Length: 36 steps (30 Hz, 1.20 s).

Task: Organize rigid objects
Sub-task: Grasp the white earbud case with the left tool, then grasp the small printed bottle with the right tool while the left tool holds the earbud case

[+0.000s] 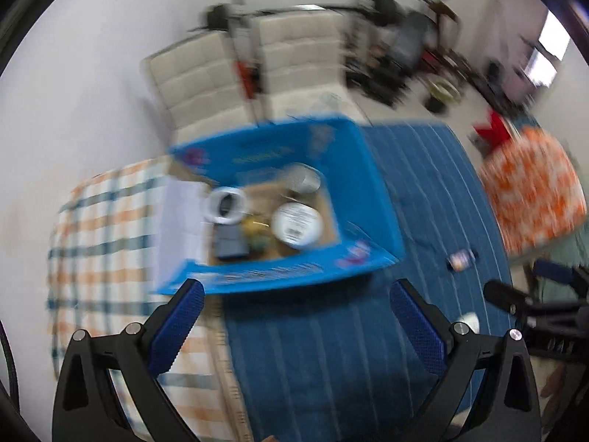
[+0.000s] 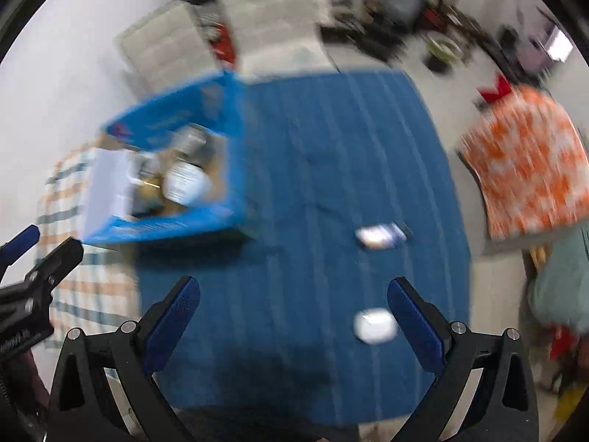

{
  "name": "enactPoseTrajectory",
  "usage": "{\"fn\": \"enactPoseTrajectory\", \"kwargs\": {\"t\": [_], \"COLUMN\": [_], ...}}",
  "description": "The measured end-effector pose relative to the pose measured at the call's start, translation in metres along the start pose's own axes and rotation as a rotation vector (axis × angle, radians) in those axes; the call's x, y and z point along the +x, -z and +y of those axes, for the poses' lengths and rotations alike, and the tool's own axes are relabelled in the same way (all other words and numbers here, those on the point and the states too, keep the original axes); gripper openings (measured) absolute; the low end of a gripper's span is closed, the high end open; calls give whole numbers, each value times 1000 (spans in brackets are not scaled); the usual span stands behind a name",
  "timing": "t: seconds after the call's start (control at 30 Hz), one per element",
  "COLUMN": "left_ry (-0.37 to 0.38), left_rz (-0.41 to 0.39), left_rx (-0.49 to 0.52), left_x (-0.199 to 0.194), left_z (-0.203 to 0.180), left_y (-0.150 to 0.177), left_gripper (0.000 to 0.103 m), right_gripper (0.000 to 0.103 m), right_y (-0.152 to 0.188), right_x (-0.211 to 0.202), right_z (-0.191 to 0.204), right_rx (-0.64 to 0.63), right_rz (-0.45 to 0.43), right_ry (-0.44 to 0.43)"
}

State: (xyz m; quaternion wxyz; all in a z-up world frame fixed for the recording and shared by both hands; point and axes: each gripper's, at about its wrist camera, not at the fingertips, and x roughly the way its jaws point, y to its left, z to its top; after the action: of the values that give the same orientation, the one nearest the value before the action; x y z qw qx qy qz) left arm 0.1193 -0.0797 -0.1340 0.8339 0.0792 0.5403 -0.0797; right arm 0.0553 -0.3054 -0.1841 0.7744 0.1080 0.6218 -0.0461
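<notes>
An open blue cardboard box (image 1: pixel 368 199) stands on the blue striped cloth (image 1: pixel 331 350); it also shows in the right wrist view (image 2: pixel 235 169). Inside lie a white tape roll (image 1: pixel 225 206), a round white lid (image 1: pixel 297 224), a grey can (image 1: pixel 303 178) and a dark block (image 1: pixel 230 245). A small blue-white packet (image 2: pixel 381 236) and a white round object (image 2: pixel 374 326) lie loose on the cloth. My left gripper (image 1: pixel 296 326) is open and empty, above the cloth just before the box. My right gripper (image 2: pixel 292 326) is open and empty, the white object beside its right finger.
A checked orange-and-blue cloth (image 1: pixel 103 243) lies left of the box. An orange patterned cushion (image 2: pixel 526 169) sits at the right. Two cream padded chairs (image 1: pixel 257 73) and dark clutter (image 1: pixel 405 44) stand behind. Both views are motion-blurred.
</notes>
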Motion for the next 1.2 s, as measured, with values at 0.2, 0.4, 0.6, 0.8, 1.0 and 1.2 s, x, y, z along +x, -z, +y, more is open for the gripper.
{"fn": "enactPoseTrajectory", "kwargs": {"t": [0.2, 0.4, 0.6, 0.8, 1.0, 1.2], "left_ry": [122, 212, 258, 299, 265, 196], "left_rz": [139, 297, 414, 452, 446, 413], "left_rx": [267, 376, 398, 466, 544, 360], "left_x": [75, 138, 179, 190, 201, 211], "left_z": [-120, -209, -260, -300, -321, -279], "left_y": [18, 36, 50, 62, 79, 66], "left_gripper": [103, 103, 103, 102, 53, 53], "right_gripper": [103, 66, 66, 66, 66, 66], "right_y": [39, 67, 73, 75, 69, 40], "right_x": [70, 123, 143, 152, 157, 160], "right_z": [-106, -178, -221, -241, -247, -219], "right_rx": [154, 292, 370, 390, 390, 240], "right_rz": [163, 228, 252, 278, 278, 221], "right_ry": [64, 32, 43, 41, 40, 6]}}
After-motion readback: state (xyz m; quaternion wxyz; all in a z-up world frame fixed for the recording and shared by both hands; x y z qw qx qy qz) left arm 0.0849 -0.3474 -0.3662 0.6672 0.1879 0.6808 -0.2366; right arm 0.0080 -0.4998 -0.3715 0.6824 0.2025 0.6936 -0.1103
